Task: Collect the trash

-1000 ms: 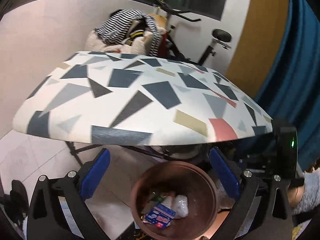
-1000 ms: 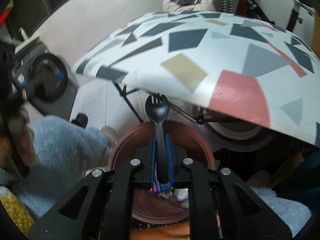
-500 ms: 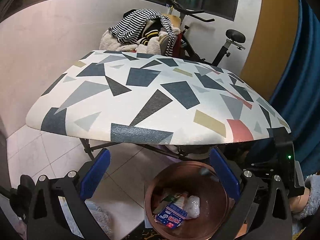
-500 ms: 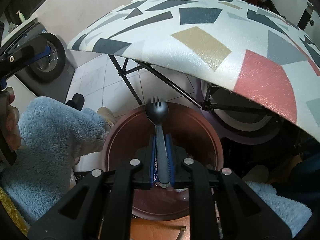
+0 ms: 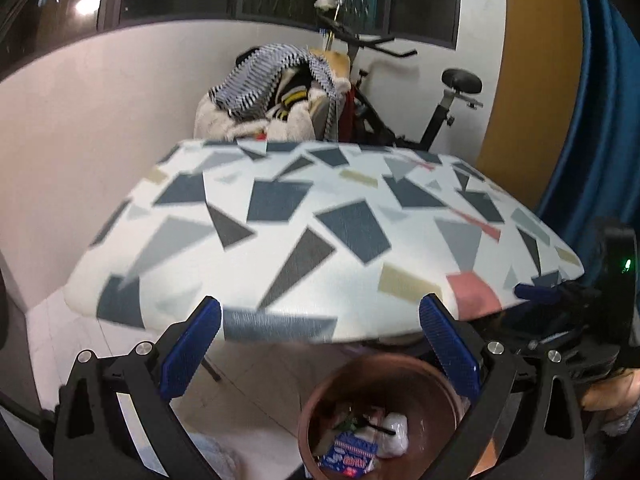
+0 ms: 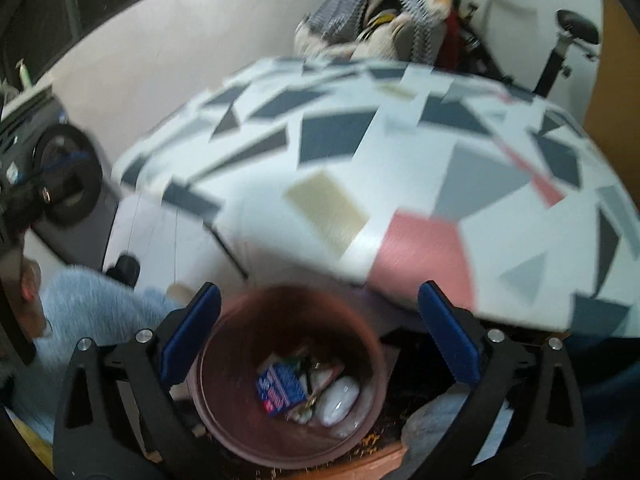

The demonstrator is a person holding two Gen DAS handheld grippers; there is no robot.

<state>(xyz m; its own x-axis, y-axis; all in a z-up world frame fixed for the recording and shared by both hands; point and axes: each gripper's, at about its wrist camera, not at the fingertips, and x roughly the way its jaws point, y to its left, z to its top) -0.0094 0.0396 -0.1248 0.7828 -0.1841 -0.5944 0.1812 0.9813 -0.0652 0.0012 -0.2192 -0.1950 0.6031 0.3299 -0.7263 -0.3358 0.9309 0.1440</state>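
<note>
Two wrist views, both angled down over the bin toward the table.

The left wrist camera sits higher and further back, facing the far wall, with the bin (image 5: 380, 416) low and right between its fingers (image 5: 192, 348). The right wrist camera hangs closer over the bin (image 6: 290, 380), tilted steeper. Both share the bin, the table (image 5: 320, 240) (image 6: 380, 184), the clothes pile (image 5: 272, 96) (image 6: 372, 20) and the bike (image 5: 440, 108) (image 6: 560, 40) beyond.

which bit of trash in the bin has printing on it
The blue packet with red and white print, lying left of the plain white wad inside the brown bin. The other scraps show no print.
</note>
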